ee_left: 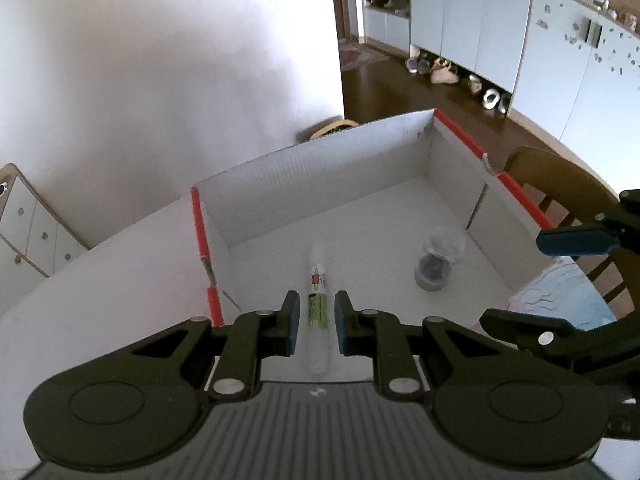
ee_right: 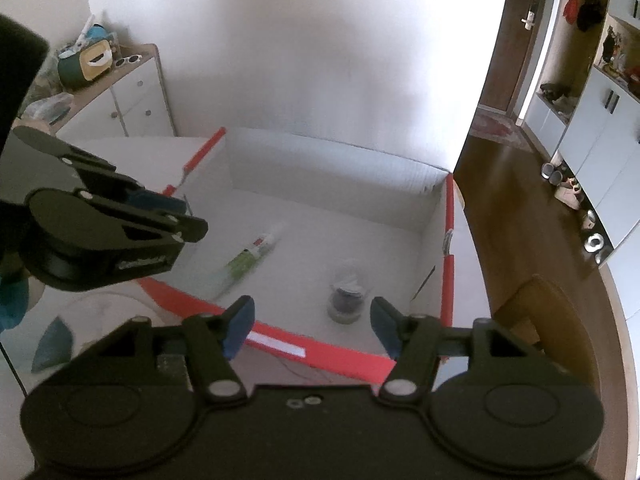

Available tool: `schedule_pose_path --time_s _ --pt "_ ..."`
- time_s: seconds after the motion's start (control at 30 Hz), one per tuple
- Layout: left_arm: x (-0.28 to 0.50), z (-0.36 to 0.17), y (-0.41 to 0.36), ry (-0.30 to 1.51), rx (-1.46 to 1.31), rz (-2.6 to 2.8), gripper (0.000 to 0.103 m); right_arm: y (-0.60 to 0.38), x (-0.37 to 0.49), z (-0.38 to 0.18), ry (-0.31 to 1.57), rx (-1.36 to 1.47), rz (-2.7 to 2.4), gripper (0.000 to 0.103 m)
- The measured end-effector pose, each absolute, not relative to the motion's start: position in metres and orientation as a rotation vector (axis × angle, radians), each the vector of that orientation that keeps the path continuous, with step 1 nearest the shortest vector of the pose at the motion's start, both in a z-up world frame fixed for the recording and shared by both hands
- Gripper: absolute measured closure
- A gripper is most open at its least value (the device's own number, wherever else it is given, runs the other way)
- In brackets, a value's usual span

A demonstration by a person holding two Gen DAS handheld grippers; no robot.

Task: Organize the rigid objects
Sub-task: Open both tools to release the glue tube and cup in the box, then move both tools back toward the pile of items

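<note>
Inside the white box (ee_left: 328, 168) with red edges, a tube (ee_left: 318, 304) lies on the floor toward the left, a small jar (ee_left: 436, 260) to its right. The left tool (ee_left: 316, 322) hangs above the tube, clenched and empty-handed; the right tool (ee_right: 312, 326) hovers released over the jar, its jaws apart.

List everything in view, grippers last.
box: 1, white with red rim, on the table
tube: 1, white with green and red label, lying on the box floor, left part
jar: 1, clear with dark contents, box floor, right part
chair: 1, brown wood, beyond the box's right wall
drawer cabinet: 1, white, by the wall
left gripper: black, blue pads, shut, empty, above the box
right gripper: black, blue pads, open, empty
</note>
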State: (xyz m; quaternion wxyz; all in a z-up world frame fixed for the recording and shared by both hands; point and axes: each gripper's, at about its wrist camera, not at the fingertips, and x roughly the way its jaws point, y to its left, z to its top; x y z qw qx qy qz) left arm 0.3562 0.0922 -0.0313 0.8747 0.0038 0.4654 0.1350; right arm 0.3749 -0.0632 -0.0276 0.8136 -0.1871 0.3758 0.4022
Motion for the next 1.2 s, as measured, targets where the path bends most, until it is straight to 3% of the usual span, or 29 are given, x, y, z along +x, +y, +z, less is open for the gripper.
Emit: schedule_pose_path --time_s 0.97,1.03,1.1,1.17,1.2 --pt "0.197 -0.001 0.075 0.792 -0.084 0.166 0.085 -0.12 0.245 0.001 0.693 -0.25 0.881 0.022" --pt "0.19 -0.002 0.071 0.79 -0.079 0.164 0.079 -0.125 0.235 -0.001 0.685 -0.237 0.885 0.02" --pt "0.181 -0.004 0.068 0.784 -0.072 0.159 0.053 -0.13 0.226 -0.002 0.68 -0.227 0.886 0.019" --pt "0.173 -0.007 0.067 0.779 -0.085 0.154 0.037 -0.134 0.217 -0.004 0.681 -0.217 0.883 0.019" --pt "0.168 -0.008 0.066 0.772 -0.085 0.152 0.036 -0.136 0.213 -0.005 0.683 -0.21 0.881 0.019"
